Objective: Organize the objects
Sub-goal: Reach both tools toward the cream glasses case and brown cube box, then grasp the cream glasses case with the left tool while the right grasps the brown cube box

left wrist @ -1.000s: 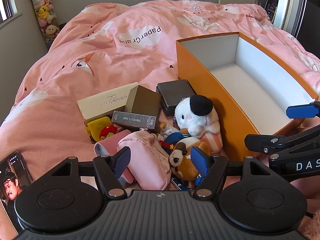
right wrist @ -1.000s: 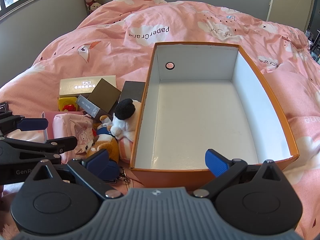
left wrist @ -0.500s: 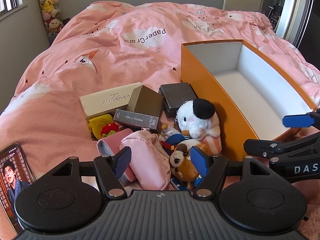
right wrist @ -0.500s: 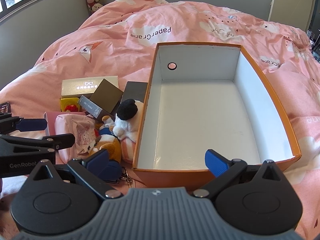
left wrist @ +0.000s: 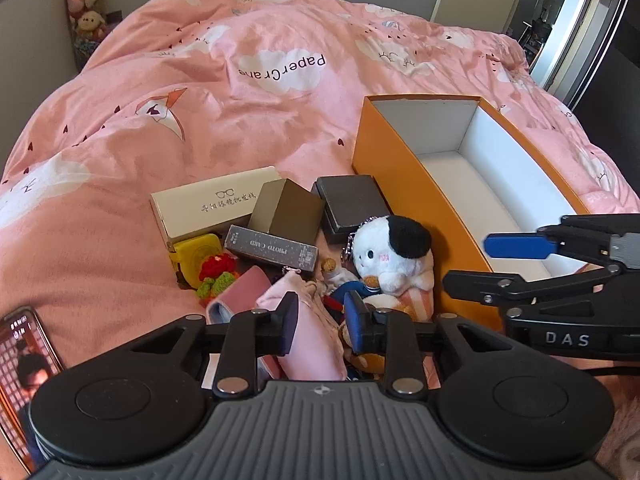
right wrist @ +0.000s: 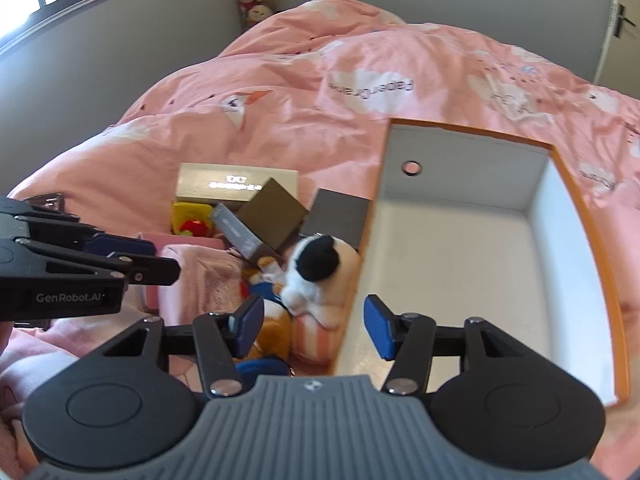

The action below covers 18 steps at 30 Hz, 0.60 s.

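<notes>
Setting: a bed under a pink duvet (left wrist: 248,120). An orange box (left wrist: 404,184) with a white interior lies at right, open side up, with nothing seen inside it.

Left of the box, a loose pile of objects lies on the duvet. At the far side: a cream glasses case box (left wrist: 208,204), a brown cube box (left wrist: 288,210) leaning against it, and a flat dark grey box (left wrist: 350,200) just beside the orange wall. Nearer: a long grey card box (left wrist: 272,248), a yellow case (left wrist: 196,254) with a red and green knitted charm (left wrist: 216,274), a pink pouch (left wrist: 312,340), and a white plush with a black ear (left wrist: 390,256) resting against the orange box. A brown plush (right wrist: 276,326) lies just near of it.

Left gripper (left wrist: 318,326): fingers apart, narrow gap, above the pink pouch, gripping nothing visible.

Right gripper (right wrist: 314,326): fingers well apart, straddling the near left wall of the orange box; contact with the wall cannot be determined.

A phone (left wrist: 24,360) with a lit screen lies at the near left edge.
</notes>
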Each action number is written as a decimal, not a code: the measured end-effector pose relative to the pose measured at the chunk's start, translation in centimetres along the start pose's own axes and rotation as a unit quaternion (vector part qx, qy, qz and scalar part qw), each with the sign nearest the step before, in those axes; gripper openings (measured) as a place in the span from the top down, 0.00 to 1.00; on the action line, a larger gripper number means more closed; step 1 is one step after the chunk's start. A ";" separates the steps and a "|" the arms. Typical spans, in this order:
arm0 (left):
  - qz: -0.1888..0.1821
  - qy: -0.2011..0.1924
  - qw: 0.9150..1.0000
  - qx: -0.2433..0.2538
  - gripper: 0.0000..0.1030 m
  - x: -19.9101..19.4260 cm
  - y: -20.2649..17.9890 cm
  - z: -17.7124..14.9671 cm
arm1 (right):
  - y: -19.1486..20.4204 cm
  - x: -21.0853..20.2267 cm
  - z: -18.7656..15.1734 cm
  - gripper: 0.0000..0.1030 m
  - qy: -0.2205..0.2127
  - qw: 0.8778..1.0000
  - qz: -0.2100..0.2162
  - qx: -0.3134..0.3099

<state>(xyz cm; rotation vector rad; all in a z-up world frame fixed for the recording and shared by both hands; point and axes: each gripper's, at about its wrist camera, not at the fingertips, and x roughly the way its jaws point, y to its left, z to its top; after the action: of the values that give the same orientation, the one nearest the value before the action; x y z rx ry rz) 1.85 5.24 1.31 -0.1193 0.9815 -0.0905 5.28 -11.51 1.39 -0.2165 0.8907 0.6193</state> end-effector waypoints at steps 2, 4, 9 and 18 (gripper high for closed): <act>0.001 0.004 1.000 0.004 0.70 0.2 0.7 0.8 | 0.3 0.9 1.2 0.52 0.004 1.000 0.018 -0.009; 0.004 0.009 1.000 0.022 0.70 0.5 1.5 1.9 | 0.6 2.1 2.7 0.52 0.011 0.999 0.036 -0.018; 0.012 0.030 0.992 0.125 0.68 2.7 3.1 4.9 | 1.6 5.7 6.6 0.52 0.028 0.995 0.056 -0.082; 0.033 0.104 0.949 0.295 0.55 9.5 4.7 8.0 | 1.1 13.2 11.7 0.52 0.095 0.985 0.077 -0.121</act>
<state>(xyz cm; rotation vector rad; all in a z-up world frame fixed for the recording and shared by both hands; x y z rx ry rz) 13.92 9.16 -2.78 0.4826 1.1295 -0.3373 18.50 -0.22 -1.54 -0.4348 1.0225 0.8622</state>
